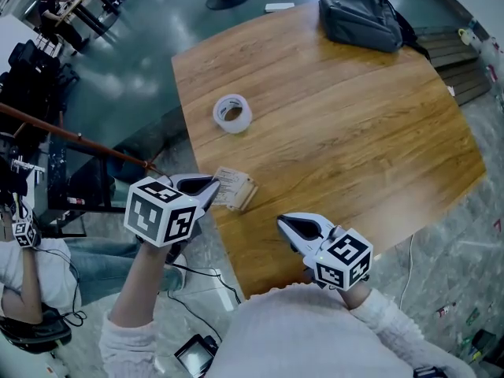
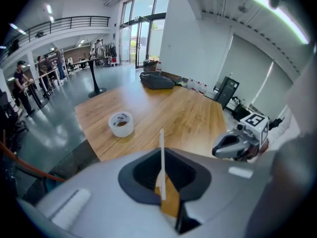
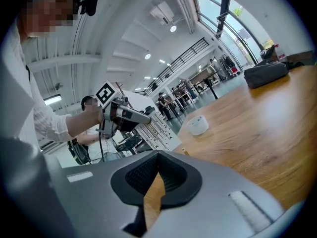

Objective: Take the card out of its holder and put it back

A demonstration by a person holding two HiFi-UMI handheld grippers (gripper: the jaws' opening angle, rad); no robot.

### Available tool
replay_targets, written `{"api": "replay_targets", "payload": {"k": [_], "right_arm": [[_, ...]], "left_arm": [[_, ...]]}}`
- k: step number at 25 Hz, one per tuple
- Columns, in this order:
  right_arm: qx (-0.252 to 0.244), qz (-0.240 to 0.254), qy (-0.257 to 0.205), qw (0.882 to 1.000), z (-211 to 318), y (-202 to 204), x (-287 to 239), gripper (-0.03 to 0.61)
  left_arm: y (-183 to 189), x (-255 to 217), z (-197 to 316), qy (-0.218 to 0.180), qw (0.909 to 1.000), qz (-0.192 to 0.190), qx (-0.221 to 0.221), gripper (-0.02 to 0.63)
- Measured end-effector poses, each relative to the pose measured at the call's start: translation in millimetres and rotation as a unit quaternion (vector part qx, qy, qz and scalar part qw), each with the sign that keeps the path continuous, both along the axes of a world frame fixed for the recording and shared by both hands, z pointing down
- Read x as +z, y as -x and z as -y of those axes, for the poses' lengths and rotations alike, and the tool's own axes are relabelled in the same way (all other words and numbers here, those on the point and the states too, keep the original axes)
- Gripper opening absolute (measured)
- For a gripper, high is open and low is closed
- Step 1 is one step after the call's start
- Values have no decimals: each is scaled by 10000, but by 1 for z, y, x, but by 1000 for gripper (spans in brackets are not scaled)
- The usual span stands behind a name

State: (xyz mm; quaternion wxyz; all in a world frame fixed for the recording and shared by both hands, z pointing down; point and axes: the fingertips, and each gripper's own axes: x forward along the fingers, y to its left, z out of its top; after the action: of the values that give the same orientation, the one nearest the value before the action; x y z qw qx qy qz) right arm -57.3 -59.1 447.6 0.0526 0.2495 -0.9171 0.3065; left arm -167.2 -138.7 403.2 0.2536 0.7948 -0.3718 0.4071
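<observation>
My left gripper is shut on a white printed card at the table's near-left edge. Between its jaws in the left gripper view, the card stands edge-on as a thin white strip. The small wooden holder lies on the table right next to the card; I cannot tell whether the card's edge sits in its slot. The right gripper view shows the card held tilted. My right gripper hovers shut over the near table edge with nothing between its jaws.
A roll of clear tape lies on the wooden table beyond the holder. A dark bag sits at the far edge. A seated person and cables are on the floor at the left.
</observation>
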Motion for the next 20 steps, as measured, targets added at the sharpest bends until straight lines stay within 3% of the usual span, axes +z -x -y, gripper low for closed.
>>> {"api": "replay_targets", "payload": {"k": [4,10,20], "right_arm": [[11,5,-80,10000,0,-1,-4,-3],[15,13,-186,9998,-5,-5,-10,-3],[59,24,-303,9995,-7,-11,-18,-3]], "left_arm": [[-2,-11,-1,-169,9998,-139,-33,20],[-6,-21,-8,-496,9988,-37,35,20],[-3,-21,-20,-364,9992,-159,-90,20]]}}
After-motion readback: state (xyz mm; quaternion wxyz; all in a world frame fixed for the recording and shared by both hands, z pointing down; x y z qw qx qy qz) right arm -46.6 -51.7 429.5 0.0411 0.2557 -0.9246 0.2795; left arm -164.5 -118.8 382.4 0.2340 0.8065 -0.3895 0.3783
